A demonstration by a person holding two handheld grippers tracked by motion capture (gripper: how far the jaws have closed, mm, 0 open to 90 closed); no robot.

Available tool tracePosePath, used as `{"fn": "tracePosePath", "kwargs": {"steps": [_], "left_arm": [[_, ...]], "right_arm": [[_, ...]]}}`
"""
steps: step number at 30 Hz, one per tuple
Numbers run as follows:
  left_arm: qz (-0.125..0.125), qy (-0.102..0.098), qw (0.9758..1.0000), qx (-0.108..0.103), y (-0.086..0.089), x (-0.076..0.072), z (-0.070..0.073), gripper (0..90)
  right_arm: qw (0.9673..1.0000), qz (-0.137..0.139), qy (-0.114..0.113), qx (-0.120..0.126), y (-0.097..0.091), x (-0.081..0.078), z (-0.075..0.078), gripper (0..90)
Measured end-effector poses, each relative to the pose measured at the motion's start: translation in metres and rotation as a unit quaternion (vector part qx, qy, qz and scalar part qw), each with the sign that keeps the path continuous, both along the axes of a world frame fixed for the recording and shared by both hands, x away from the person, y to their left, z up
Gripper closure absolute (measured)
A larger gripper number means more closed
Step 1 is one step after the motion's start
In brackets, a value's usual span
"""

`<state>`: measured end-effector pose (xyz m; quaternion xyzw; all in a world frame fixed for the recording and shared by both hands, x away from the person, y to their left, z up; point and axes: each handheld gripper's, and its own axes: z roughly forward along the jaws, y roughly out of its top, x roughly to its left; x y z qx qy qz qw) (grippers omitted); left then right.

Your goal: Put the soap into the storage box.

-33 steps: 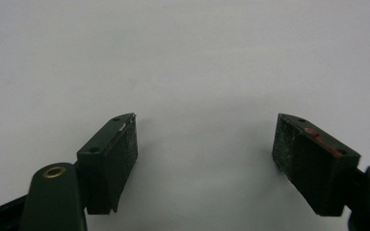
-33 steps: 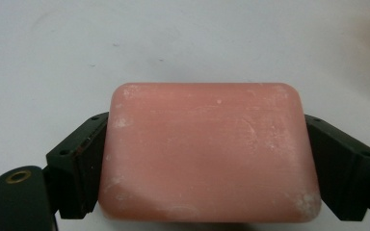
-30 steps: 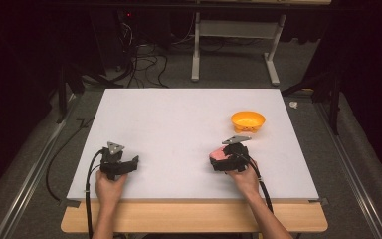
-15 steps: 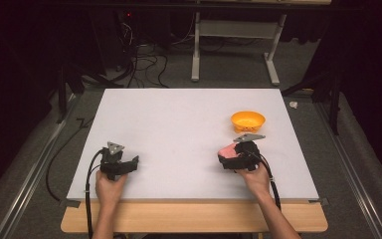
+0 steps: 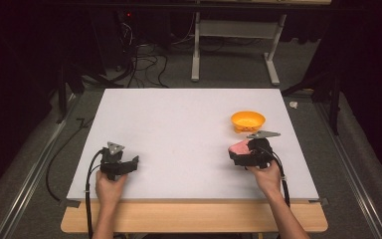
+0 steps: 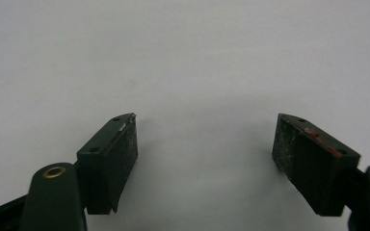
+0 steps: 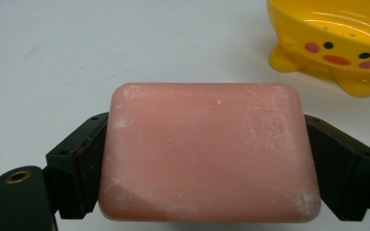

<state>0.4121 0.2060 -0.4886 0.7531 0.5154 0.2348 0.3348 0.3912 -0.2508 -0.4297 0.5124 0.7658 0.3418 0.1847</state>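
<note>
A pink bar of soap (image 7: 207, 151) is clamped flat between the jaws of my right gripper (image 7: 207, 163); in the high view the soap (image 5: 239, 147) pokes out at the left of that gripper (image 5: 238, 153), near the table's front right. A yellow duck-faced soap dish (image 5: 247, 121) stands just behind it, and its face and feet (image 7: 335, 43) fill the upper right of the right gripper view. My left gripper (image 5: 132, 164) rests at the front left, open, with bare white table between its pads (image 6: 120, 159).
The white table (image 5: 179, 129) has a wooden front edge (image 5: 194, 216). Cables and a metal stand sit on the dark floor behind the table. A rail runs along each side.
My right gripper has carried the soap a little to the right and away from me, closer to the yellow dish. The left gripper has stayed put.
</note>
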Motion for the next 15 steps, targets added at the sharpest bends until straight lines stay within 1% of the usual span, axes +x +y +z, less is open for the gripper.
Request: {"fn": "tracePosePath", "kwargs": {"steps": [2,15], "left_arm": [[0.000,0.000,1.0000,0.000,0.000,0.000,0.000,24.2],[0.000,-0.001,1.0000,0.000,0.000,0.000,0.000,24.2]], "right_arm": [[1.0000,-0.002,-0.003,0.000,-0.003,0.001,0.002,13.7],[0.9997,-0.022,-0.007,0.009,-0.022,0.008,0.013,13.7]]}}
